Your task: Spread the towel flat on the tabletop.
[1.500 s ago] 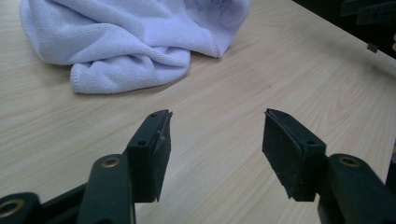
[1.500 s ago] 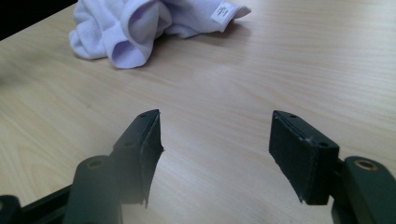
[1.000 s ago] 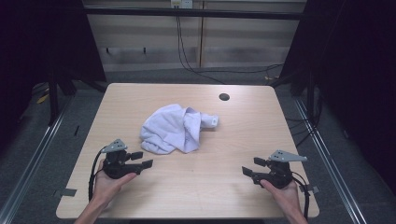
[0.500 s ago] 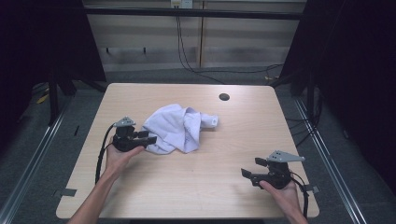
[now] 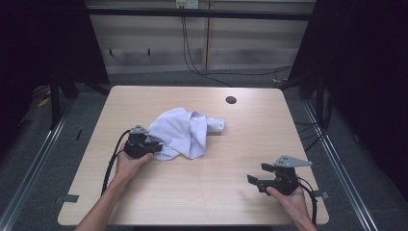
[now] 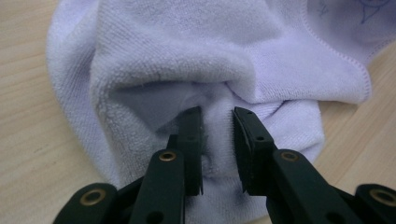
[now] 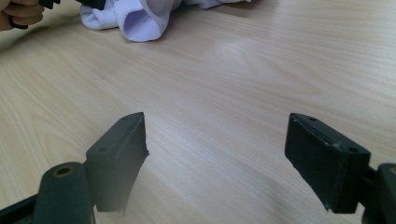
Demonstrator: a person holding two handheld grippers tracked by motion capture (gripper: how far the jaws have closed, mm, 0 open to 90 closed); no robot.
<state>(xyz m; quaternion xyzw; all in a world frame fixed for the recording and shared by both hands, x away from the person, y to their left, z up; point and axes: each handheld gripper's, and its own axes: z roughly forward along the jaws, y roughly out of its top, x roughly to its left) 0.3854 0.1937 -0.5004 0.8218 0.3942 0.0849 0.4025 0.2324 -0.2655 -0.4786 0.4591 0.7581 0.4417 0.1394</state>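
So the crumpled white terry-cloth towel (image 5: 185, 132) sits bunched up around the middle of the pale wooden counter (image 5: 202, 192), a bit left of center. The left gripper (image 6: 217, 126) is right at its near-left edge and its jaws have just been closing, with a fold of the cloth between them. The fingers (image 6: 192, 140) look like they're pinching that ridge, though there's a gap left, so I'd call it a grip on a thick fold rather than fully together.

The right gripper (image 5: 260, 175) hangs well apart near the front right, fingers (image 7: 116, 154) spread wide over bare wood, holding nothing.

My worry: it's grabbed a bunched fold, not a clean corner. Lift from there and the towel probably comes up as a lump, or the plush pile slips out.
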